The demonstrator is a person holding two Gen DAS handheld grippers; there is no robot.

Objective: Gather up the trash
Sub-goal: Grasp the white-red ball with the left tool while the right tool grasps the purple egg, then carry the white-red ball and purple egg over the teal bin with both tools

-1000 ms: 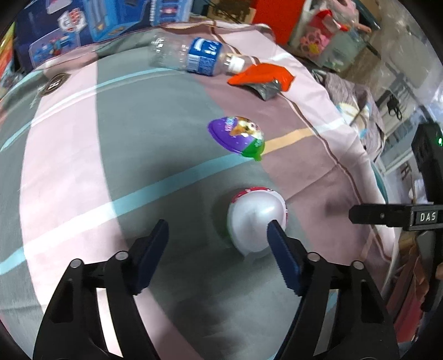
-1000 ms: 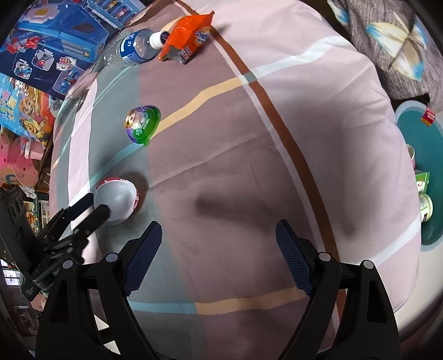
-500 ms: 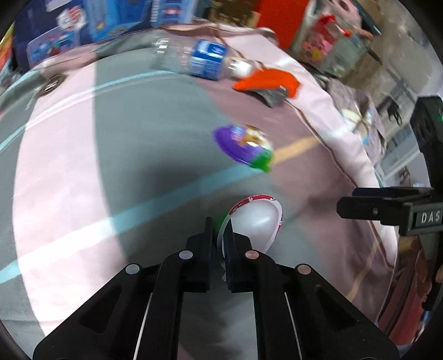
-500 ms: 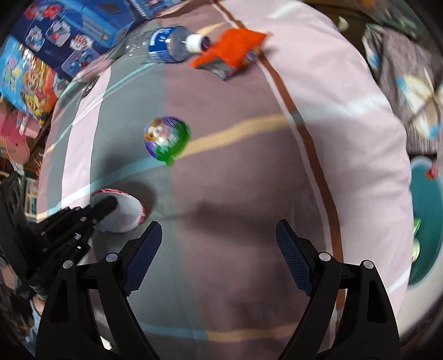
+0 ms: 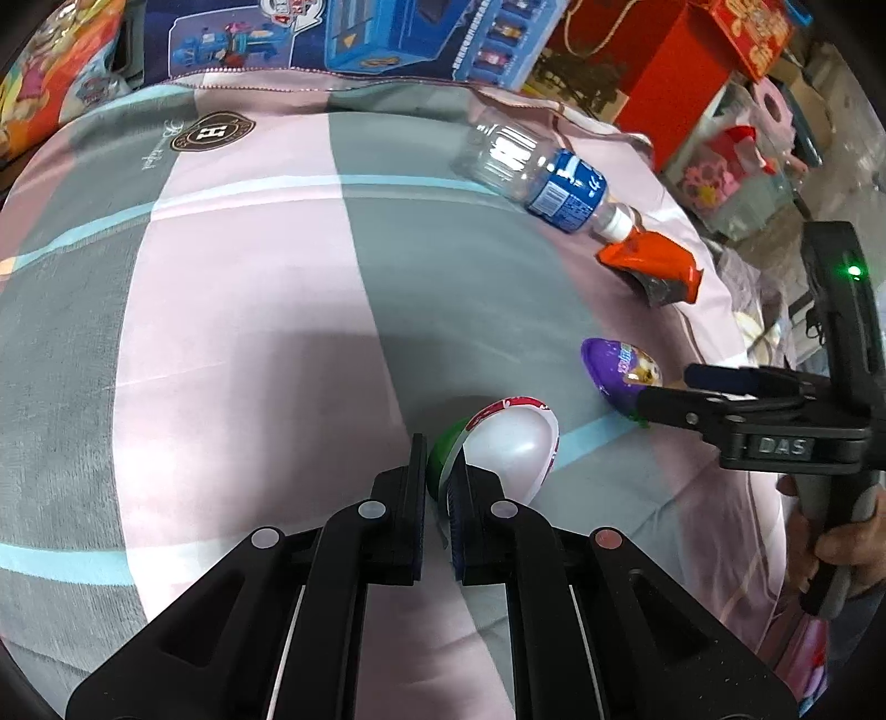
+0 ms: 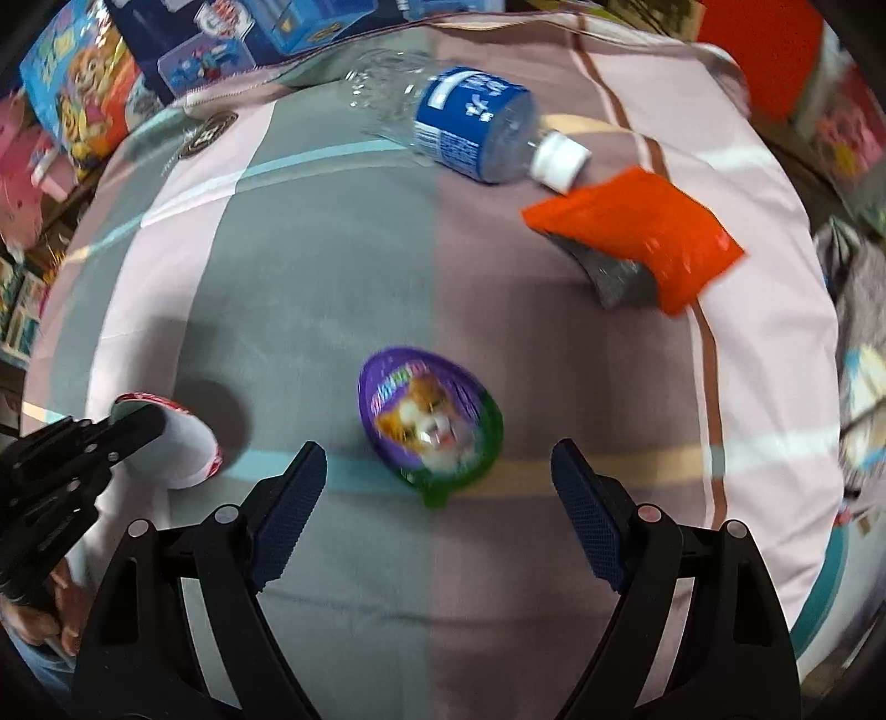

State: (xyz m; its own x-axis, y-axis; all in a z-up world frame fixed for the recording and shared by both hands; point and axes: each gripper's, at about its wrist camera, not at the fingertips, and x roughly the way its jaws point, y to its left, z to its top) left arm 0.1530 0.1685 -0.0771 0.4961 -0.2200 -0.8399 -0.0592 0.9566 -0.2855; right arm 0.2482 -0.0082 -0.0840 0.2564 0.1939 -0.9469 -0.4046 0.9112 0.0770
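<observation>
My left gripper [image 5: 437, 471] is shut on the rim of a white egg-shaped shell [image 5: 512, 448] with a red and green edge, tilted up off the striped bedspread [image 5: 249, 310]; it also shows in the right wrist view [image 6: 171, 448]. My right gripper [image 6: 437, 482] is open, its fingers on either side of a purple and green egg-shaped pack [image 6: 429, 423], which also shows in the left wrist view [image 5: 620, 371]. An empty plastic bottle [image 6: 459, 122] with a blue label and an orange snack wrapper [image 6: 642, 243] lie farther back.
Toy boxes [image 5: 354, 39] and a red box [image 5: 681, 72] stand behind the bed. The bed edge drops off on the right [image 6: 830, 443], with patterned cloth beyond it.
My left gripper closed on the white shell and tilted it up. My right gripper moved forward and left, and now brackets the purple pack.
</observation>
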